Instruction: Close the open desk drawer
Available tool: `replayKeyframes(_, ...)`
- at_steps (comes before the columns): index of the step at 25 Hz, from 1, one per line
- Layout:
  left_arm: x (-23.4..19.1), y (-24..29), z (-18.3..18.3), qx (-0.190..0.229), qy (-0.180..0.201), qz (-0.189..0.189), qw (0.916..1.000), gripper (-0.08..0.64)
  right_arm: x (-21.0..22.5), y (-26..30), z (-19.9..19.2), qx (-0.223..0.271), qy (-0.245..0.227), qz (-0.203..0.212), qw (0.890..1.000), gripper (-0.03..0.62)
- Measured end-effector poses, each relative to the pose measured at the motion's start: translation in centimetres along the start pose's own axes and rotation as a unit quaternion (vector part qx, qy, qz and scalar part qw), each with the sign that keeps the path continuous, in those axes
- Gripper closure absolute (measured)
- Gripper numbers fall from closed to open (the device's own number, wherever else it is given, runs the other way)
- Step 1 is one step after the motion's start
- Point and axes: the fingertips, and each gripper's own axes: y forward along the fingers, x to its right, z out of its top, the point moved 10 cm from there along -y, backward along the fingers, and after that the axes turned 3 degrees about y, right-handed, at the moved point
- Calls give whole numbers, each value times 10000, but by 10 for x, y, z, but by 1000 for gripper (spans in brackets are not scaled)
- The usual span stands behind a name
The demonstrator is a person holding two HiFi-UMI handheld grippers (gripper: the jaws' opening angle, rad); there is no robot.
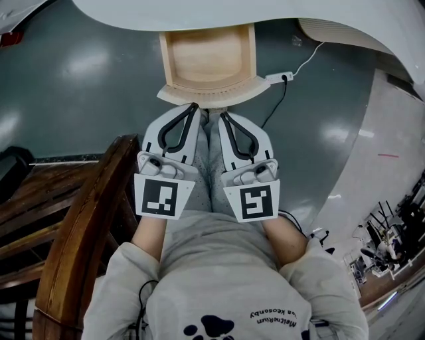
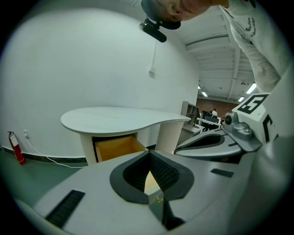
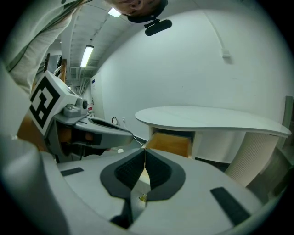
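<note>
The open drawer [image 1: 207, 56], pale wood inside, sticks out from under the white desk top [image 1: 279, 16] toward me; its curved front panel [image 1: 212, 95] faces my grippers. My left gripper [image 1: 194, 107] and right gripper [image 1: 223, 116] sit side by side just short of that panel, both shut with nothing between the jaws. In the left gripper view the left gripper [image 2: 149, 154] points at the drawer [image 2: 117, 148] under the desk [image 2: 119, 117]. From the right gripper view the right gripper [image 3: 144, 151] lines up with the drawer [image 3: 171, 143].
A dark wooden chair back [image 1: 80, 219] stands close at my left. A white power strip [image 1: 279, 78] with a black cable lies on the floor right of the drawer. A ribbed white pedestal [image 2: 169, 133] carries the desk's right end. A red fire extinguisher [image 2: 16, 148] stands by the wall.
</note>
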Motion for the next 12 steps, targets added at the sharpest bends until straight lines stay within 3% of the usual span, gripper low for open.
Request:
replayKeyframes(8, 1, -1, -14, -170, 41, -32, 9998, 551, -2, 8, -28, -403, -161, 149, 9989, 575)
replayKeyframes(12, 1, -1, -21, -238, -91, -31, 9997, 551, 0, 15, -43, -648, 40, 174, 9977, 574)
